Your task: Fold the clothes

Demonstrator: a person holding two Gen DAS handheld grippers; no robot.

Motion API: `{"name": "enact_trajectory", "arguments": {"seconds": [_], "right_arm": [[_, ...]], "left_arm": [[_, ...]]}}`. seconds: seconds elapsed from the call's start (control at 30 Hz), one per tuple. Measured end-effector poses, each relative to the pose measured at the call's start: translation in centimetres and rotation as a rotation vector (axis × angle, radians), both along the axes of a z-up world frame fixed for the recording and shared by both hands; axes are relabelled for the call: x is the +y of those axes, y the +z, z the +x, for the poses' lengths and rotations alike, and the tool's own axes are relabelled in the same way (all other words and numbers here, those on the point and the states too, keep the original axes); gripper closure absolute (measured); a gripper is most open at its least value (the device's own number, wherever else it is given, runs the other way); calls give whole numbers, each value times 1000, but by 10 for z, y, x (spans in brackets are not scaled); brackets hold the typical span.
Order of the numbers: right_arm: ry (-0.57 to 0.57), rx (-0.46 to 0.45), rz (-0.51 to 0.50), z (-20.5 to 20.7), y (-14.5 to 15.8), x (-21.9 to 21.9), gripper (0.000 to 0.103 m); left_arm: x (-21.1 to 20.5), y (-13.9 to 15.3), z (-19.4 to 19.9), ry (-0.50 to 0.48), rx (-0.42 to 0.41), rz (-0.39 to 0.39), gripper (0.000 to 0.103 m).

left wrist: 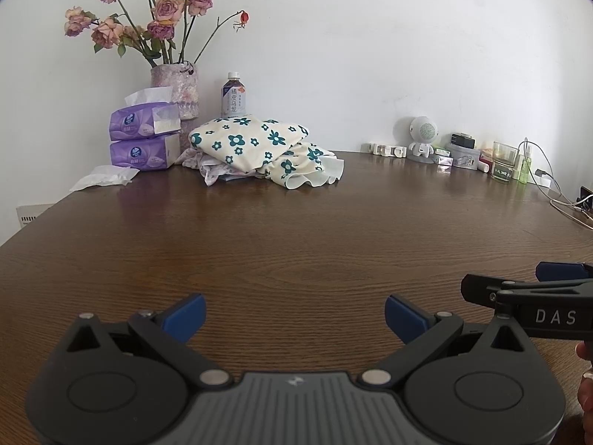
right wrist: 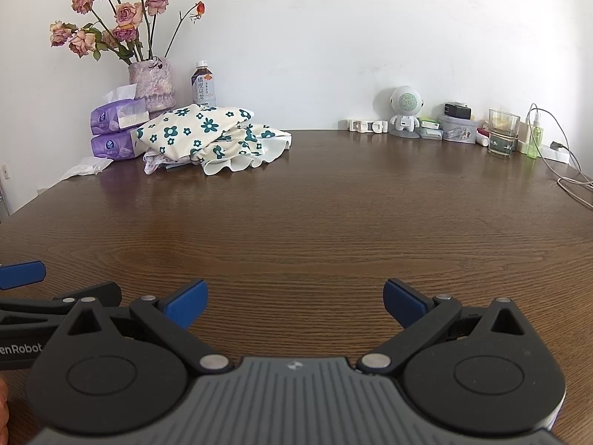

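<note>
Clothes [left wrist: 255,144] are lying in a loose heap at the far left of the wooden table [left wrist: 296,230], a cream piece with teal flowers sitting on top and hiding most of a paler garment underneath, of which only a crumpled edge is showing. Left of the heap, two purple tissue packs [left wrist: 142,137] are standing stacked, partly covering a vase of dried roses [left wrist: 178,89]; a bottle [left wrist: 233,94] is rising behind the clothes, its base hidden. Nearer the camera, the left gripper [left wrist: 295,313] is hovering over bare wood with its blue pads spread wide and nothing between them. The right gripper [right wrist: 295,302] is doing the same just beside it, equally wide and empty; in the left view only its side is showing, cut off at the frame edge. Far right, small clutter by the wall is looking too tiny to name surely, apart from a white toy figure [left wrist: 422,139] and a glass [left wrist: 504,161].
</note>
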State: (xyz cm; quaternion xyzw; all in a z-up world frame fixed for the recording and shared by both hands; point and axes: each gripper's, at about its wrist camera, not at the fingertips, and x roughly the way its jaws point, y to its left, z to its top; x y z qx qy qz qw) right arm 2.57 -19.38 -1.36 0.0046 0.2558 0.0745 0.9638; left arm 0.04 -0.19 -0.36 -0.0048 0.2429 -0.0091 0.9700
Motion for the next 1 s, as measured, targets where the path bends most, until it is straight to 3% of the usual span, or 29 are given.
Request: {"name": "enact_trajectory", "arguments": {"seconds": [1.0], "right_arm": [[-7,-9,2,-1,-2,1,0]], "left_arm": [[0,1,-1,-2,-7,8,0]]}}
